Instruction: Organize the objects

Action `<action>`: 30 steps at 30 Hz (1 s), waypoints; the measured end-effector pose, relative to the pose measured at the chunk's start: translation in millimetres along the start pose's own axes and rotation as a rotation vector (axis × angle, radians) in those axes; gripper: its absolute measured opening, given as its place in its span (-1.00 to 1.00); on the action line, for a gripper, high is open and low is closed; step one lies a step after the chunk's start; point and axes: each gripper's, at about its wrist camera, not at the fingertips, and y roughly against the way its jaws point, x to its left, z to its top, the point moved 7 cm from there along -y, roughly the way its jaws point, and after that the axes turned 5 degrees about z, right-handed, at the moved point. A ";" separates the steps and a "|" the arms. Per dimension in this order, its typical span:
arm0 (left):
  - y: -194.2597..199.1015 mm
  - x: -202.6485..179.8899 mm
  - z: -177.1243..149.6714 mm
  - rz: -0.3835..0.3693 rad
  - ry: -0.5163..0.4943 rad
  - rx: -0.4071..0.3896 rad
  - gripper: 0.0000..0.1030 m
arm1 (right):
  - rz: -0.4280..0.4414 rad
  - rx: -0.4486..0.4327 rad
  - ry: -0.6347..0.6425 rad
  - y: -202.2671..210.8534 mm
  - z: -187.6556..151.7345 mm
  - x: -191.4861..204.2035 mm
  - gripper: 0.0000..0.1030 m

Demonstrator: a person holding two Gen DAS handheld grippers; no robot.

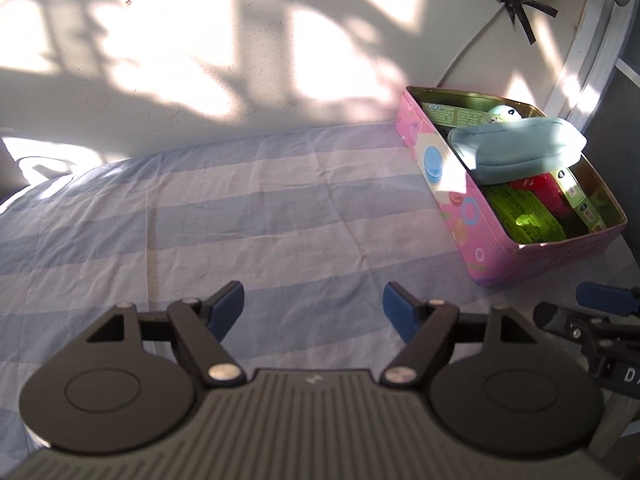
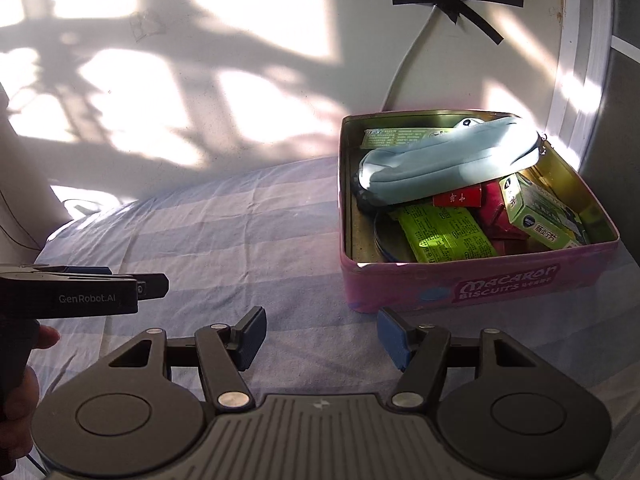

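A pink macaron biscuit tin (image 2: 472, 284) stands open on the blue striped cloth (image 2: 240, 232), at the right in the left wrist view (image 1: 452, 208). Inside lie a light blue pouch (image 2: 444, 160), also seen in the left wrist view (image 1: 520, 148), a green packet (image 2: 444, 236), a red box (image 2: 460, 199) and a green-white carton (image 2: 540, 216). My left gripper (image 1: 313, 310) is open and empty over the cloth, left of the tin. My right gripper (image 2: 320, 334) is open and empty, just in front of the tin's near wall.
A white wall rises behind the cloth, with a cable (image 2: 404, 68) taped by black strips (image 2: 456, 0). A white frame and dark panel (image 2: 624, 80) stand at the right. The left gripper's side shows in the right wrist view (image 2: 80, 292).
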 end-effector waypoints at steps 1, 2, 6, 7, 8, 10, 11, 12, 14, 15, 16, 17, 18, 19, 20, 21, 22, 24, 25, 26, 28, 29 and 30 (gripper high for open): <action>1.5 3.0 0.0 0.008 0.007 -0.006 0.57 | 0.004 0.001 0.006 -0.7 -0.4 3.1 0.20; 2.5 6.0 0.3 0.019 0.011 -0.013 0.59 | 0.010 0.005 0.013 -1.9 -0.6 5.6 0.20; 7.7 15.1 -0.7 0.063 0.031 -0.023 0.68 | 0.046 0.014 0.037 -7.9 2.8 12.0 0.20; 8.5 16.3 -1.0 0.075 0.040 -0.023 0.69 | 0.059 0.019 0.045 -9.3 2.7 12.8 0.20; 8.9 17.0 -1.2 0.086 0.049 -0.022 0.69 | 0.071 0.025 0.057 -10.7 2.7 13.0 0.20; 9.1 17.2 -2.4 0.113 0.080 -0.013 0.70 | 0.101 0.038 0.081 -13.2 3.5 11.5 0.20; 9.4 15.8 -3.8 0.126 0.096 -0.005 0.70 | 0.117 0.044 0.088 -14.5 4.5 9.8 0.20; 10.1 14.0 -4.8 0.138 0.106 0.001 0.70 | 0.136 0.052 0.094 -15.8 5.6 7.7 0.20; 12.4 9.1 -6.0 0.165 0.120 0.005 0.71 | 0.168 0.068 0.108 -17.8 6.4 2.2 0.20; 13.1 6.3 -6.3 0.179 0.128 0.006 0.73 | 0.188 0.079 0.118 -18.9 5.9 -0.5 0.20; 13.8 3.3 -6.5 0.190 0.135 0.009 0.75 | 0.207 0.089 0.127 -19.7 5.5 -3.2 0.20; 14.6 -0.6 -7.2 0.202 0.145 0.012 0.75 | 0.223 0.097 0.133 -20.1 5.1 -6.3 0.20; 15.6 -4.7 -8.1 0.213 0.152 0.016 0.76 | 0.238 0.103 0.140 -20.5 4.7 -9.4 0.20; 16.5 -8.4 -8.5 0.221 0.155 0.017 0.77 | 0.250 0.107 0.145 -20.8 4.6 -12.2 0.20; 17.8 -13.3 -9.0 0.234 0.158 0.019 0.78 | 0.262 0.110 0.151 -20.8 4.8 -15.6 0.20; 19.1 -17.8 -9.3 0.247 0.160 0.018 0.80 | 0.272 0.113 0.157 -20.6 5.0 -19.1 0.20; 20.6 -22.1 -9.2 0.256 0.162 0.015 0.83 | 0.284 0.115 0.164 -20.0 5.3 -23.5 0.20; 24.1 -32.0 -8.2 0.269 0.167 0.006 0.84 | 0.301 0.113 0.178 -16.9 5.1 -30.8 0.21; 25.3 -35.8 -7.8 0.271 0.167 0.003 0.86 | 0.305 0.110 0.182 -15.4 5.1 -33.7 0.22; 26.9 -42.6 -6.9 0.272 0.168 -0.003 0.88 | 0.309 0.106 0.185 -13.5 5.6 -38.4 0.23; 29.9 -52.0 -4.3 0.272 0.170 -0.015 0.90 | 0.315 0.101 0.183 -9.8 6.6 -47.8 0.25; 32.6 -57.9 -1.7 0.274 0.169 -0.025 0.90 | 0.317 0.097 0.180 -7.2 7.2 -54.0 0.26; 35.0 -62.5 0.6 0.278 0.163 -0.038 0.91 | 0.317 0.091 0.177 -4.9 7.8 -58.4 0.27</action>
